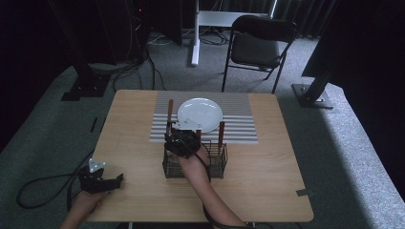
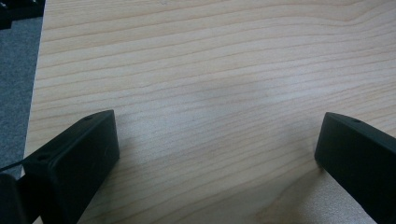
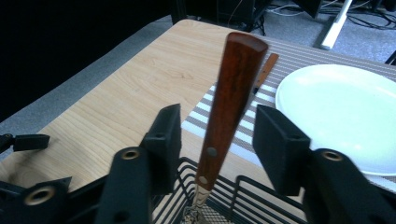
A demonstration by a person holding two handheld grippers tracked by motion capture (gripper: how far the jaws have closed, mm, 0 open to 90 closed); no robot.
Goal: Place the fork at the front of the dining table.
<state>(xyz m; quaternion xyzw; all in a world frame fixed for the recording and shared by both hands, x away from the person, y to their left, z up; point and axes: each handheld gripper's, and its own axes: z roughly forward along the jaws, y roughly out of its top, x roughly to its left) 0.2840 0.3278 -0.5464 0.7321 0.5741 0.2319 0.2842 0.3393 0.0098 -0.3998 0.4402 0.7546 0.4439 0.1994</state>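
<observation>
The right tool [image 3: 215, 140] stands over the wire caddy [image 3: 224, 196] with its jaws on either side of a wooden handle [image 3: 231, 98] that rises upright from the caddy. The jaws are partly closed, with a gap showing on each side of the handle, so they do not grip it. The handle sits a little nearer the jaw on the plate's side than dead centre.

Risks, as I judge them: if the jaws close off-centre, one pad will push the handle sideways before the other meets it, tipping the utensil against the caddy's wire or rocking the light caddy itself. A grip taken this low on the smooth, tapering wood could also slip when lifted, and the utensil's hidden end may catch in the mesh on the way out.

In the high view the caddy [image 1: 195, 162] sits under the right tool [image 1: 183, 142], and a second wooden handle [image 1: 221, 133] stands at its far-right corner. Beyond the tool a white plate [image 3: 345, 112] lies empty on a striped mat [image 3: 243, 126], and a knife [image 3: 261, 74] lies on the mat just left of the plate.

The left tool [image 2: 215, 154] rests wide open over bare table [image 2: 210, 70], well apart from the caddy, holding nothing.
</observation>
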